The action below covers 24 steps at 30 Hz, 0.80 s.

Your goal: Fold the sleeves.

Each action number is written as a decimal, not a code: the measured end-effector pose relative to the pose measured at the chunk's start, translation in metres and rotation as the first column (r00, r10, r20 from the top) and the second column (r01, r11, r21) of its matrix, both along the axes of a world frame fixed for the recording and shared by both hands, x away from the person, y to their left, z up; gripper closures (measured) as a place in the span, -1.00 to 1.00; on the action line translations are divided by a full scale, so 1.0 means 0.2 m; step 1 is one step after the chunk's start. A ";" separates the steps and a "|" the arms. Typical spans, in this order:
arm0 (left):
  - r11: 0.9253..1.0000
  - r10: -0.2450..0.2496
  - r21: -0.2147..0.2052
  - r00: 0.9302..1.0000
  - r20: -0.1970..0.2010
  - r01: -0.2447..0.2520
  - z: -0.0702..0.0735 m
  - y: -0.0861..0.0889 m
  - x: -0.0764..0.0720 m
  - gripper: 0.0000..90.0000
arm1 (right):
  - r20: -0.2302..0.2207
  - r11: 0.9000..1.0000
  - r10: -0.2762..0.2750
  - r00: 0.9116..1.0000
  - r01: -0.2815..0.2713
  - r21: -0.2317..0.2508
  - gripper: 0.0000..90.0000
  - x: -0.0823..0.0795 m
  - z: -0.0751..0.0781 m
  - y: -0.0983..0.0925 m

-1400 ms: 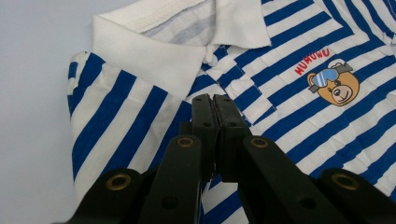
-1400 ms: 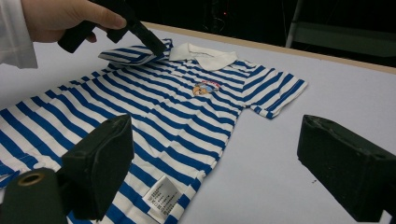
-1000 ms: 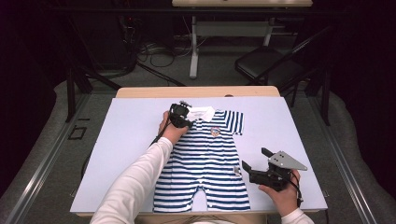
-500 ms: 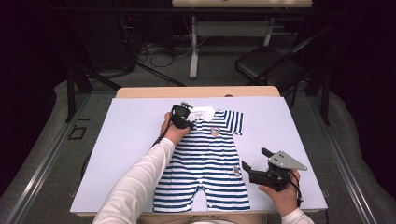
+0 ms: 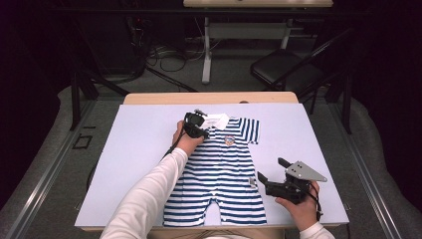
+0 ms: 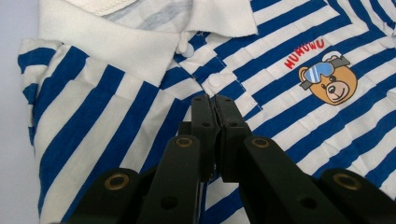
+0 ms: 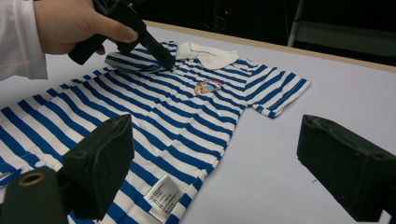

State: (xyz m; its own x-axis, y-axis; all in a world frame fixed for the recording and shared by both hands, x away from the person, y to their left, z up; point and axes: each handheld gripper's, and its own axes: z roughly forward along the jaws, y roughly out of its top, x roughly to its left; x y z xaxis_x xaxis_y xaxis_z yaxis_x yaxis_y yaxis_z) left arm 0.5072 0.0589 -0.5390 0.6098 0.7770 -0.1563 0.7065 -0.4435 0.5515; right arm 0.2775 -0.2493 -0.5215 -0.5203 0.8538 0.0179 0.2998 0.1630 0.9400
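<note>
A blue-and-white striped baby romper (image 5: 224, 169) lies flat on the pale table cover (image 5: 139, 149), white collar (image 5: 216, 119) at the far end. Its sleeve on my left side is folded in over the chest (image 7: 128, 60). My left gripper (image 5: 201, 130) is shut, its tips (image 6: 215, 100) down on the fabric just below the collar, beside the bear print (image 6: 329, 81); I cannot tell if cloth is pinched. My right gripper (image 5: 271, 169) stands open and empty over the cover, to the right of the romper's hip, its pads (image 7: 100, 158) wide apart.
A care label (image 7: 161, 191) sticks out at the romper's side seam near my right gripper. The other short sleeve (image 7: 280, 93) lies spread out. A wooden table edge (image 5: 209, 97) runs along the back; behind it on the floor are a dark chair (image 5: 283, 72) and cables.
</note>
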 end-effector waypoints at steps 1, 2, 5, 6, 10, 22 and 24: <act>1.000 0.000 0.000 1.000 0.000 0.000 0.00 0.00 0.00 0.95 | 0.000 1.000 0.000 1.000 0.000 0.001 -0.76 0.00 0.00 0.00; 1.000 0.002 -0.005 1.000 -0.003 -0.002 0.00 0.00 0.00 0.95 | -0.001 1.000 -0.001 1.000 0.001 0.002 -0.76 0.00 0.00 0.00; 1.000 0.001 -0.009 1.000 -0.013 -0.001 -0.01 0.00 0.00 0.93 | -0.001 1.000 -0.001 1.000 0.001 0.002 -0.76 0.00 0.00 0.00; 1.000 0.000 -0.010 1.000 -0.013 0.000 -0.01 0.00 0.00 0.92 | -0.001 1.000 -0.001 1.000 0.001 0.002 -0.76 0.00 0.00 0.00; 1.000 0.000 -0.025 1.000 -0.015 0.000 0.00 0.00 0.00 0.85 | -0.001 1.000 -0.001 1.000 0.001 0.002 -0.76 0.00 0.00 0.00; 1.000 0.009 -0.019 0.999 0.041 -0.008 0.02 0.01 0.00 0.40 | 0.001 1.000 0.000 1.000 0.000 -0.001 -0.76 0.00 0.00 0.00; 1.000 0.014 -0.018 0.999 0.047 -0.013 0.03 0.02 0.00 0.34 | 0.001 1.000 0.000 1.000 0.000 -0.001 -0.76 0.00 0.00 0.00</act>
State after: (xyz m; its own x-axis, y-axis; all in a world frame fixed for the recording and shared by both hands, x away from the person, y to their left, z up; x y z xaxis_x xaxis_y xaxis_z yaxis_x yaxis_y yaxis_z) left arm 0.5070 0.0621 -0.5332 0.6061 0.7827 -0.1413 0.6853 -0.4237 0.5923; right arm 0.2773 -0.2492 -0.5214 -0.5205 0.8537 0.0163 0.2985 0.1640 0.9402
